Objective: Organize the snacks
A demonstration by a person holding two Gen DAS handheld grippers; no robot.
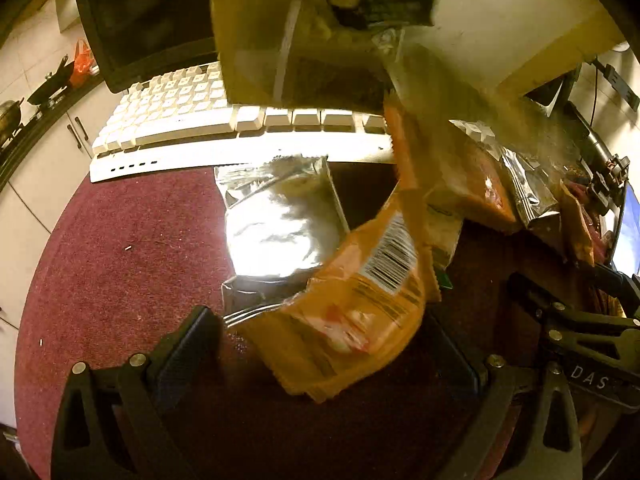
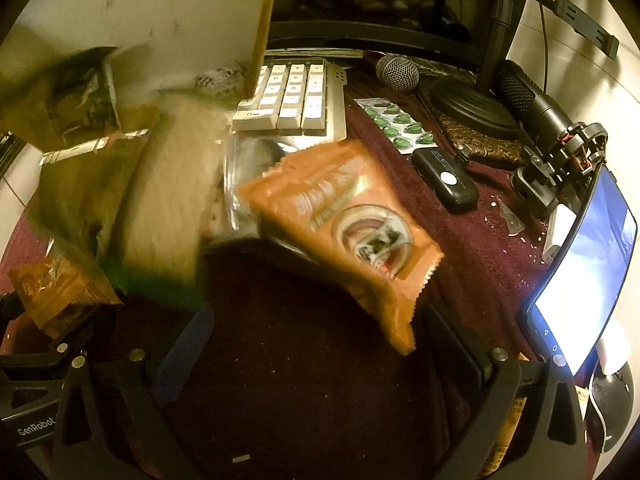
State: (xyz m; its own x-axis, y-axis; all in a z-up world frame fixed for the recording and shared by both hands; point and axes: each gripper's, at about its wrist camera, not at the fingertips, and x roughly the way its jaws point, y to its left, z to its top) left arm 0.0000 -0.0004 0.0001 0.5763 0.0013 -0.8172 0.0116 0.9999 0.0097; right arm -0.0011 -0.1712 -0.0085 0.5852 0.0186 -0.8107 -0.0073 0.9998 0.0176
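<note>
blurred orange packet [image 2: 340, 220], green packet [image 2: 160, 216] smeared

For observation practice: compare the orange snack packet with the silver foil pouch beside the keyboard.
The orange snack packet is printed, with a barcode; the silver foil pouch is plain and shiny. The orange packet is tilted and motion-blurred; the pouch lies flat and sharp on the maroon cloth. Both are sealed packets.

Tabletop [image 2: 472, 240]: maroon cloth cover. On it: white keyboard [image 1: 168, 128], silver foil pouch [image 1: 276, 224], green blister pack [image 2: 396, 124], black handheld device [image 2: 444, 180], microphone [image 2: 397, 72].
</note>
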